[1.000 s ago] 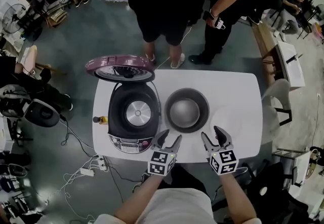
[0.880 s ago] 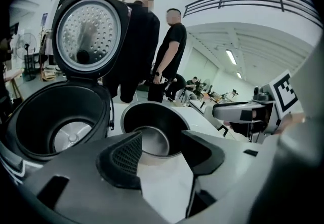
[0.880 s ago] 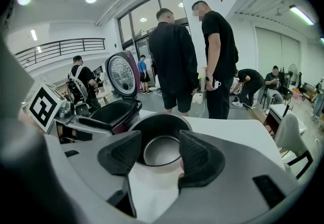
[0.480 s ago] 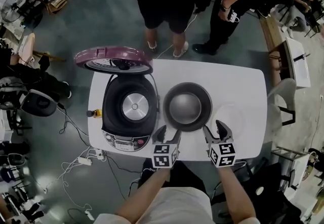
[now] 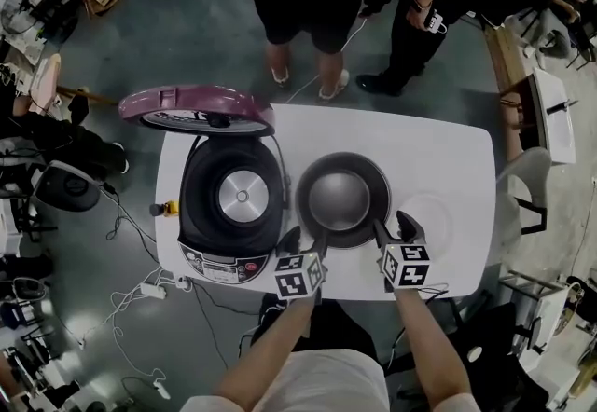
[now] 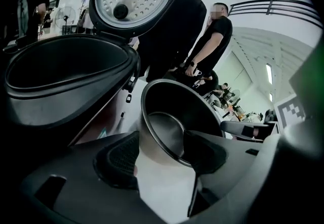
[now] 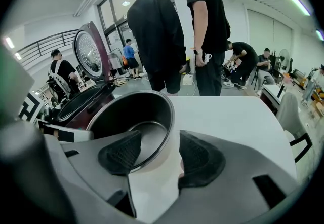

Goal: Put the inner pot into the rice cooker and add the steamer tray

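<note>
As the left gripper (image 5: 306,238), jaws just opened, and the right gripper (image 5: 393,224) straddle the inner pot (image 5: 343,199) rim, both spread, grasping is in hand; next, pinch and lift into the rice cooker (image 5: 229,205).

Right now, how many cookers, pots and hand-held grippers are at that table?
Rice cooker: 1
Inner pot: 1
Grippers: 2 (left gripper, whose jaws have just been opening, with the pot's rim between them; right gripper)
Total: 4
</note>
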Motion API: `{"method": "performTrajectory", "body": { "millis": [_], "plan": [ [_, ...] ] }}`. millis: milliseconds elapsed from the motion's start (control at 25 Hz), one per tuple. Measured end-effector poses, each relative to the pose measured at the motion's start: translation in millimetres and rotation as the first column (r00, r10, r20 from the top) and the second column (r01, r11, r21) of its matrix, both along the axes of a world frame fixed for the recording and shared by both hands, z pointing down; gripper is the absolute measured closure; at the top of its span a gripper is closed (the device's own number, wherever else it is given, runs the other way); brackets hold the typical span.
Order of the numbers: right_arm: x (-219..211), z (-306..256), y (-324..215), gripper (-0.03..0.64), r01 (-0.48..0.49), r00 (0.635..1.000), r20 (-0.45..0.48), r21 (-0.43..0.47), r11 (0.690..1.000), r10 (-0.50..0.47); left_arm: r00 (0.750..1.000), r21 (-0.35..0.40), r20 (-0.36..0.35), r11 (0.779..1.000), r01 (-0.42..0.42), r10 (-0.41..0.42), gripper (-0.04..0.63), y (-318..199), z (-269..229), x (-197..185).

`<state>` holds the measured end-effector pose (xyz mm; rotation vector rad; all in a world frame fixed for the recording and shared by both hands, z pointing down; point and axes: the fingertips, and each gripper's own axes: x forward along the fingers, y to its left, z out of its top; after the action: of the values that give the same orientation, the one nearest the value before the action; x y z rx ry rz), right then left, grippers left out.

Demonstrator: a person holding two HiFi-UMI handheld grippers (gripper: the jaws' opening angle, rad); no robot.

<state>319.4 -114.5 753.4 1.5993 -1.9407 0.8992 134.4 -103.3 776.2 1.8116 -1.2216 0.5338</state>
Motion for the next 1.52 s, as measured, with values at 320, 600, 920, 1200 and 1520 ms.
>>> {"method": "performTrajectory", "body": {
  "millis": [320, 600, 920, 1200, 1520],
  "plan": [
    [4.2, 29.0, -13.5, 0.389, -0.036, 0.999, 0.003, -0.104, 0.994, 0.036, 0.998, -0.057, -0.007, 0.996, 0.062, -0.063, 0.365, -16.4, 16.0, 7.0],
    [3.9, 32.9, -20.5, 0.51, -0.069, 0.998, 0.0, -0.111, 0.991, 0.069, 0.996, -0.053, 0.057, 0.996, 0.065, -0.062, 0.423, -23.8, 24.8, -0.7],
    [6.8, 22.2, -10.4, 0.537, -0.128, 0.989, 0.057, -0.114, 0.985, 0.135, 0.996, -0.062, 0.067, 0.997, 0.055, -0.051, 0.46, -22.0, 22.3, 1.0],
    [9.2, 10.7, -0.8, 0.537, -0.142, 0.987, 0.055, -0.107, 0.984, 0.148, 0.998, -0.048, 0.043, 0.998, 0.04, -0.038, 0.459, -16.0, 10.0, 2.9],
    [8.3, -26.6, 6.3, 0.535, -0.163, 0.984, 0.07, -0.054, 0.985, 0.167, 0.999, 0.025, 0.017, 0.999, 0.043, -0.044, 0.463, -16.4, -29.4, 1.4]
  ]
}}
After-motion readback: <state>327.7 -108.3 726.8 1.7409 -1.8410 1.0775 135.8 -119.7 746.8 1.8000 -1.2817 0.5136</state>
